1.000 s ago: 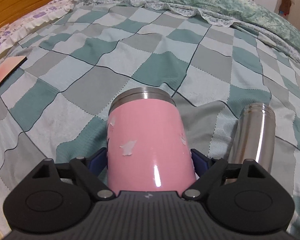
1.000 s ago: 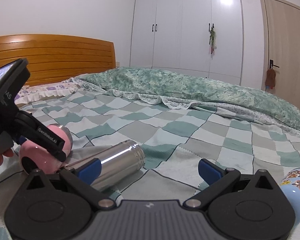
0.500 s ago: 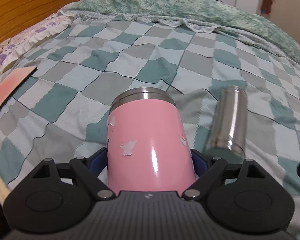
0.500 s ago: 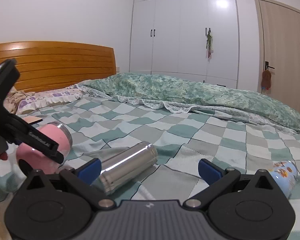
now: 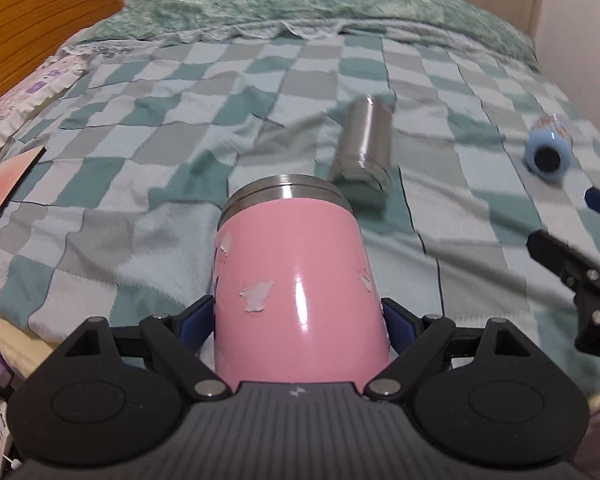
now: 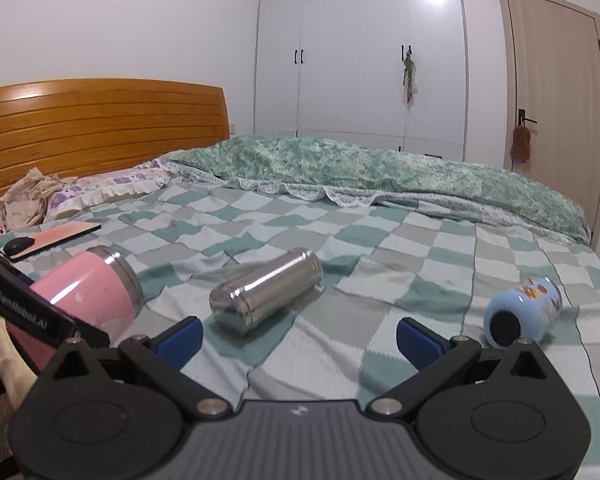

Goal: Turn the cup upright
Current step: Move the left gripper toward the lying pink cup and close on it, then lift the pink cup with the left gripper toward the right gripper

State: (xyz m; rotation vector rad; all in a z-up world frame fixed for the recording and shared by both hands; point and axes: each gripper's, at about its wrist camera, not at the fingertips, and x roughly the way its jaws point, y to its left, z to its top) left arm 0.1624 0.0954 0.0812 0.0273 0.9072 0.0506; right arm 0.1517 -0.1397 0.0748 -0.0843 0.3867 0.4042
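Checkered bedspread [image 6: 380,264], white wardrobe [image 6: 360,56] beyond

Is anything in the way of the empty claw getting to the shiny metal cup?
Nothing visible is. The open right claw faces the lying silver steel cup across bare checked blanket. The pink cup sits off to the side.

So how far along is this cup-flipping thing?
Nothing stands upright yet. In hand: the left tool grips the pink cup, lifted off the bed and tilted. Left to do: set it standing. The steel cup and blue cup lie on their sides on the checked blanket; the right tool is open, holding nothing.
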